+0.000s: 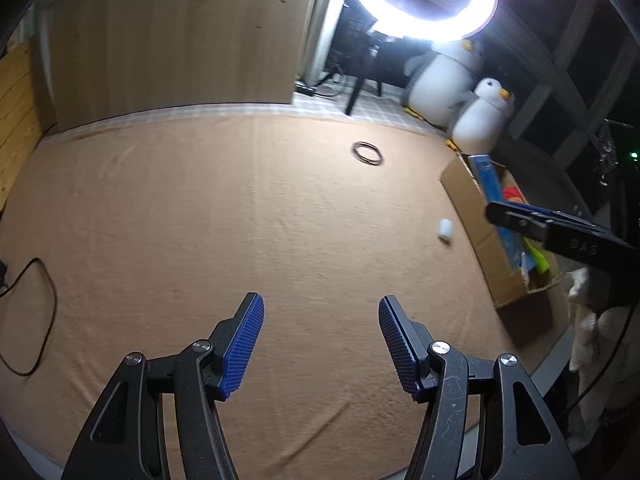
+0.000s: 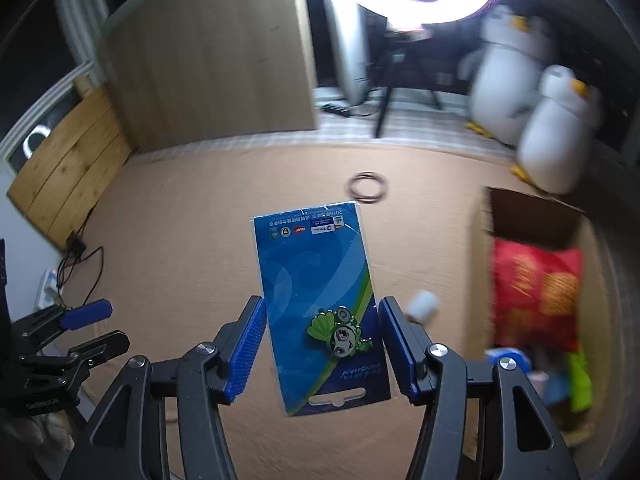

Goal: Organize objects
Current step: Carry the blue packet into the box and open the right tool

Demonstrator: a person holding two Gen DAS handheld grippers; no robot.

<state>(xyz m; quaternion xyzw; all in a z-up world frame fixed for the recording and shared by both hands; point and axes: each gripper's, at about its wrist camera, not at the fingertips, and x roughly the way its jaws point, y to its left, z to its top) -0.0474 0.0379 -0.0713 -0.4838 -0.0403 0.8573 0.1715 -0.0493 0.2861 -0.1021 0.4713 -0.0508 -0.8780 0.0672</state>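
My right gripper (image 2: 322, 300) is shut on a blue card pack (image 2: 320, 304) with a green mascot pin on it. It holds the pack by its two long edges, above the tan cloth. In the left wrist view the same gripper (image 1: 516, 220) hangs over the open cardboard box (image 1: 468, 200) with the blue pack (image 1: 490, 184) seen edge-on. My left gripper (image 1: 321, 299) stands open above bare cloth with nothing between its blue pads. A dark ring (image 1: 367, 153) (image 2: 368, 187) lies far out on the cloth. A small white cylinder (image 1: 445, 230) (image 2: 422, 306) lies beside the box.
The box (image 2: 480, 236) at the right holds a red packet (image 2: 536, 296) and green and blue items. Two penguin plush toys (image 2: 556, 136) stand behind it. A ring light (image 1: 436, 4) glares at the top. A black cable (image 1: 36, 312) loops on the cloth's left edge. A wooden panel (image 2: 208, 60) rises at the back.
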